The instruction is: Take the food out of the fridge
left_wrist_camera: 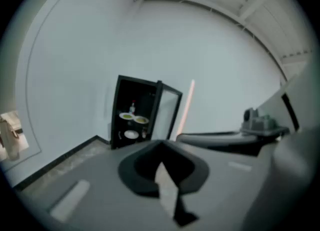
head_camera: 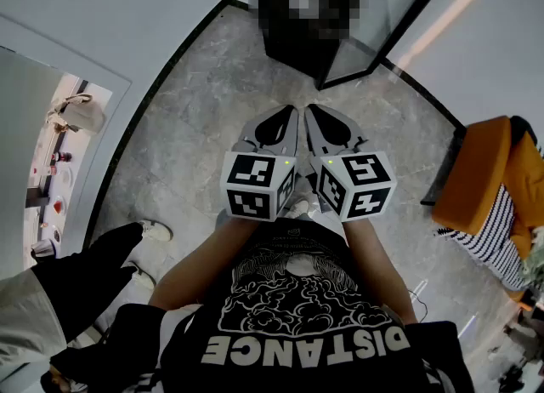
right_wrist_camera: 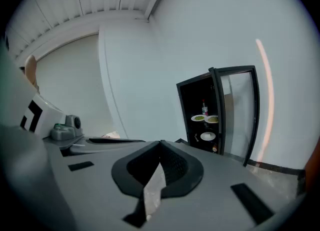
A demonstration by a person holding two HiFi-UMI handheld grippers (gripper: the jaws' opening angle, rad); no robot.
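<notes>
Facing open fridge [right_wrist_camera: 186,106] holding likely breakable plates [right_wrist_camera: 199,118], best taken by rims, with left gripper [left_wrist_camera: 160,145] and right gripper [right_wrist_camera: 161,143] closed, empty.

The only legible print is the word "DISTANCE", in large white capitals on the person's black T-shirt [head_camera: 293,298]. In the head view it reads upside down, next to a white cloud-like drawing. A small mark near the shirt's collar is too small to read. The cubes on the left gripper [head_camera: 287,115] and right gripper [head_camera: 311,115] carry black-and-white square marker patterns rather than letters. The label on the bottle [right_wrist_camera: 204,108] inside the fridge [right_wrist_camera: 190,100] is too small to make out.
</notes>
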